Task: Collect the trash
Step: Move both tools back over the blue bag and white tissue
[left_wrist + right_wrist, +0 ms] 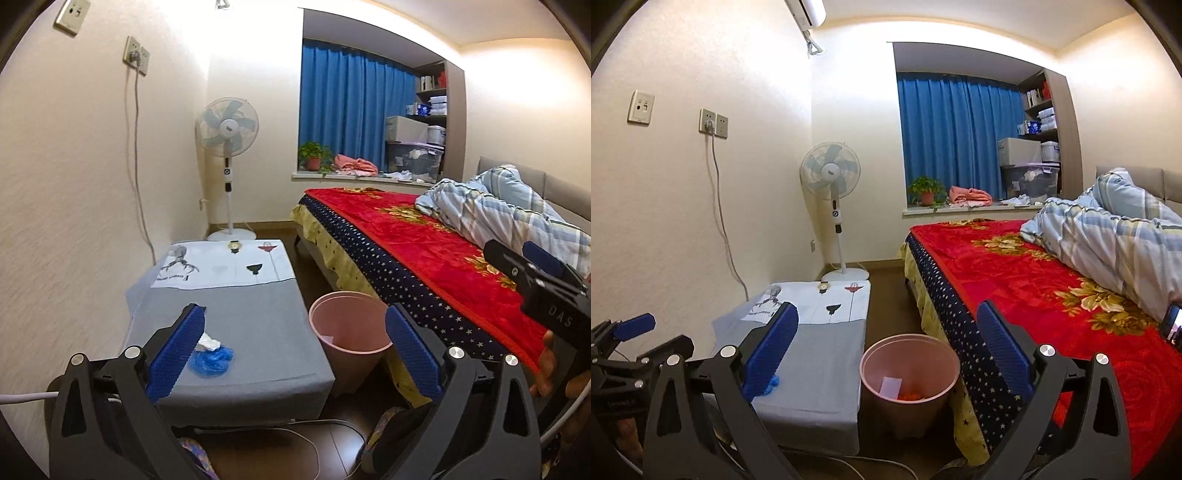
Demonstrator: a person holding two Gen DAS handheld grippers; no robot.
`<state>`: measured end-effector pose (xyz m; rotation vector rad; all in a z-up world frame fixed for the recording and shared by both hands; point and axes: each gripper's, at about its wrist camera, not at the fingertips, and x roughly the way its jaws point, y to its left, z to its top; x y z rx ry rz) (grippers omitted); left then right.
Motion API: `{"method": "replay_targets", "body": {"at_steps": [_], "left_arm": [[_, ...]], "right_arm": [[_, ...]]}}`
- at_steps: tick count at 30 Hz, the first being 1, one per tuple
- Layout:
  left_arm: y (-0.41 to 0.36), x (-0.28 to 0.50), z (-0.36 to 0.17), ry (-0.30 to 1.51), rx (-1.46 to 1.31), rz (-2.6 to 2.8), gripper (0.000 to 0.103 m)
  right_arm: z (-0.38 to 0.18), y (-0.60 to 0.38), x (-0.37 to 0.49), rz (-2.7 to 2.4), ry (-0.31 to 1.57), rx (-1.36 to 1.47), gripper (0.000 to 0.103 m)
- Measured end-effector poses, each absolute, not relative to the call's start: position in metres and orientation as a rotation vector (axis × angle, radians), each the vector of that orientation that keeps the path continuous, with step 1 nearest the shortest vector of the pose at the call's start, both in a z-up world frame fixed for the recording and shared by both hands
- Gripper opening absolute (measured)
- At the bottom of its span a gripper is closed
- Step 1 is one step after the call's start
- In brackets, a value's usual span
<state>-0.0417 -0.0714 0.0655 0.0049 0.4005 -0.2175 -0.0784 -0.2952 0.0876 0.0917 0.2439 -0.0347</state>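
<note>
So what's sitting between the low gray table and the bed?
The pink bin stands on the floor between the table and the bed, clearest in the right wrist view.

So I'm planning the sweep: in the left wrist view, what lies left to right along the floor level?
Grey cloth-covered low table with crumpled blue and white trash → round pink plastic bin → bed with red floral blanket.
</note>
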Motion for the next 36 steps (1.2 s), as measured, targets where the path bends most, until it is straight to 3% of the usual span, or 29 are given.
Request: {"method": "replay_targets", "body": {"at_steps": [10, 25, 27, 29, 32, 36], "left_arm": [[-0.050, 0.007, 0.041, 0.483, 0.026, -0.124, 0.095], [0.076, 0.150, 0.001, 0.510, 0.053, 0.270, 0.095], [0.087, 0.164, -0.002, 0.510, 0.045, 0.303, 0.095], [0.099, 0.176, -0.007, 0.508, 0.026, 0.337, 0.095], [0.113, 0.186, -0.017, 0.506, -0.001, 0.372, 0.095], [0.122, 0.198, -0.029, 0.532, 0.019, 0.397, 0.095]], "right_arm": [[0.052, -0.262, -0.020, 0.030, 0.365, 0.082, 0.096], [-0.080, -0.158, 0.148, 0.124, 0.566, 0.072, 0.095], [-0.093, -0.141, 0.162, 0.162, 0.571, 0.053, 0.093], [-0.110, -0.122, 0.177, 0.197, 0.582, 0.032, 0.081], [-0.134, -0.100, 0.193, 0.250, 0.616, 0.021, 0.072], [-0.155, -0.071, 0.207, 0.312, 0.649, 0.006, 0.071]]}}
